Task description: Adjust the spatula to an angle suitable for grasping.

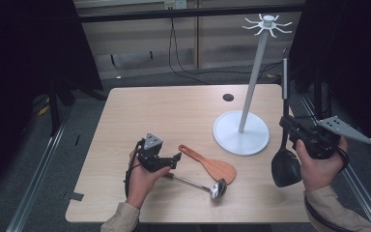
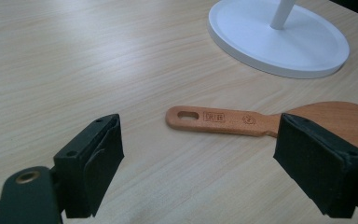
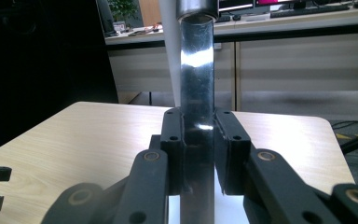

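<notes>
Nearest the camera in the high view, the left gripper (image 1: pixel 176 158) sits low at centre-left of the frame, its jaws spread wide and holding nothing. Its own view shows the 2 black pads (image 2: pixel 103 154) standing far apart, with the wooden rice paddle (image 2: pixel 242 121) lying flat on the table (image 1: pixel 174 111) just beyond them, its holed handle end pointing to the left of that frame. Just below the paddle in the high view lies a steel ladle (image 1: pixel 203 185), bowl toward lower centre.

At the right edge of the high view, the right gripper (image 1: pixel 290 126) is clamped on the shiny handle of a black ladle (image 1: pixel 285 164), held upright with the dark bowl hanging low off the table's right side. The right gripper view shows both jaws pressed tight against the metal shaft (image 3: pixel 196 93).

Farther back, at upper right, stands the white utensil stand (image 1: pixel 244 130), its hook ring (image 1: pixel 267 24) bare.

Judging by this, the step in hand is hanging the black ladle. The next move calls for lifting it higher and left until the handle tip meets 1 of the hooks, while the left gripper waits to close on the paddle.
</notes>
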`<state>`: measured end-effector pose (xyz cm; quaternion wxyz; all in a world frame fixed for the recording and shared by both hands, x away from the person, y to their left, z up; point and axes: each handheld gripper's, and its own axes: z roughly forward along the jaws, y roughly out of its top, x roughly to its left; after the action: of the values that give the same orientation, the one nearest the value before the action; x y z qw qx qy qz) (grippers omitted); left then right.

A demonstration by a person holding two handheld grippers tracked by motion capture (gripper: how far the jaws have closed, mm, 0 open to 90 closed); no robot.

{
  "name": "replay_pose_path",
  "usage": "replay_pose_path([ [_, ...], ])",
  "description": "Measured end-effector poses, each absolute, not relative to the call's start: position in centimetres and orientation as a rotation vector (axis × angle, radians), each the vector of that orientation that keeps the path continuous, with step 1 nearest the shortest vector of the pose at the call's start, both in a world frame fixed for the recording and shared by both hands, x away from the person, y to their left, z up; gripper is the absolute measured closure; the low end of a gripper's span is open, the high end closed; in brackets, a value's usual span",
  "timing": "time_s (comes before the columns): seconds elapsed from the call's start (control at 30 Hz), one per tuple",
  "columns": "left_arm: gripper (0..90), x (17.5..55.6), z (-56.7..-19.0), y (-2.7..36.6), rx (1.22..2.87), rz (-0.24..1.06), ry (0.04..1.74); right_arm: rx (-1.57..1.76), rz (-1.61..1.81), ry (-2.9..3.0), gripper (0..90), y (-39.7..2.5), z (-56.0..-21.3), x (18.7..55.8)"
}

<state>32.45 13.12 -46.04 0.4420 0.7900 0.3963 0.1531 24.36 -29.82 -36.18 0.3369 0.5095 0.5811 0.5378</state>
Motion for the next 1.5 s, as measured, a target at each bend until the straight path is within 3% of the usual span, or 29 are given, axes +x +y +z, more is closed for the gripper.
replay_pose_path([
  [0.9,15.0,32.4,-46.3,13.0,1.972,0.378,0.98,1.188,1.473,1.494,75.8,-28.0,-33.3,22.9],
  [1.5,15.0,32.4,-46.4,13.2,1.968,0.377,0.992,1.188,1.407,1.517,75.7,-26.2,-33.7,25.4],
])
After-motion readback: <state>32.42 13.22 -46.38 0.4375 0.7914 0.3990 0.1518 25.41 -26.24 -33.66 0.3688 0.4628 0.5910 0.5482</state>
